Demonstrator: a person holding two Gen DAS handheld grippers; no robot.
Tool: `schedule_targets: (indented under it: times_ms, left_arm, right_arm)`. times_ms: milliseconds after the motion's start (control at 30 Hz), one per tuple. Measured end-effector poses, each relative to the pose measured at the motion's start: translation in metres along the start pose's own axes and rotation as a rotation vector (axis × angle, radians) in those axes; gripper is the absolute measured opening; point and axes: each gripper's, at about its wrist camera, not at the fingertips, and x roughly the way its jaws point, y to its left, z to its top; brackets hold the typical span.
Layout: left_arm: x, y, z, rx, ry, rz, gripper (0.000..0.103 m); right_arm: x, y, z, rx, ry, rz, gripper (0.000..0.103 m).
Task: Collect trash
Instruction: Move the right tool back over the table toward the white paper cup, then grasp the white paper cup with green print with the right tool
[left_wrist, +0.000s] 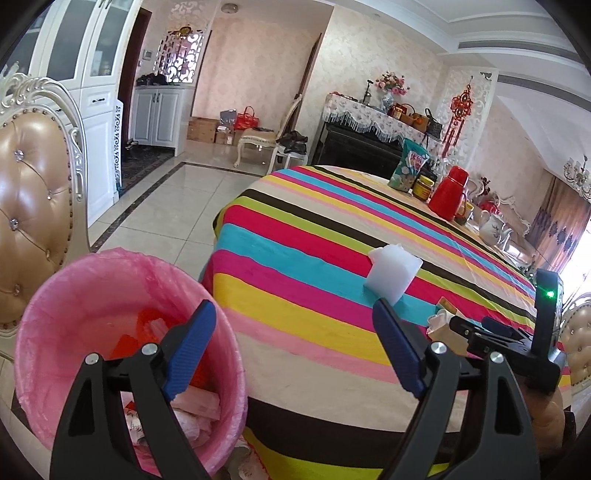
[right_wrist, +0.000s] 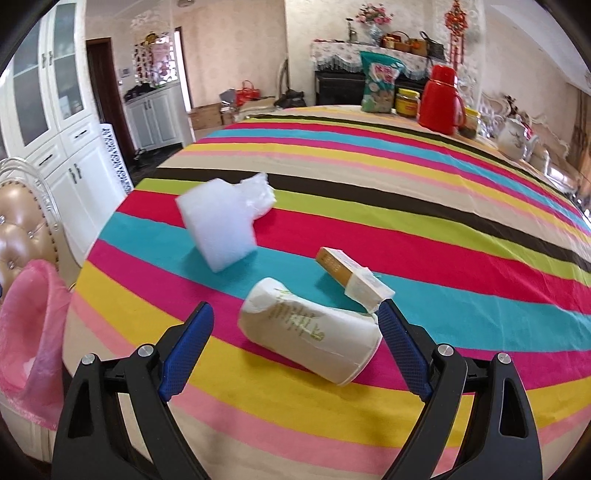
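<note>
My left gripper (left_wrist: 293, 306) is open and holds nothing. Its left finger hangs over the pink-lined trash bin (left_wrist: 55, 332), which holds red and white wrappers, and its right finger is over the striped table (left_wrist: 295, 229). A white foam block (left_wrist: 393, 273) stands on the cloth just beyond that finger. My right gripper (right_wrist: 295, 308) is open low over the table, with a crushed white paper cup (right_wrist: 310, 332) lying on its side between the fingers. The right finger sits close to the cup's rim. A small gold and white box (right_wrist: 351, 275) lies just behind the cup. The foam block (right_wrist: 221, 225) is further left.
A red thermos (right_wrist: 439, 99), a snack bag (right_wrist: 380, 81), a yellow-lidded jar (right_wrist: 408, 101) and a white teapot (right_wrist: 513, 138) stand along the table's far side. A padded chair (left_wrist: 33, 206) is behind the bin. White cabinets (right_wrist: 74, 162) line the left wall.
</note>
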Motion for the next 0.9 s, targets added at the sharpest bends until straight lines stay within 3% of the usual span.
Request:
schedule_targets:
  times_ms: [167,900]
  left_arm:
    - [0.013,0.001,0.001,0.002,0.013,-0.011,0.084]
    - [0.053,-0.021,0.005,0.03,0.062,-0.057,0.084]
  right_arm:
    - [0.012,-0.004,0.0,0.024,0.023,-0.033,0.084]
    - [0.031,-0.004,0.002,0.011,0.079,-0.029,0.086]
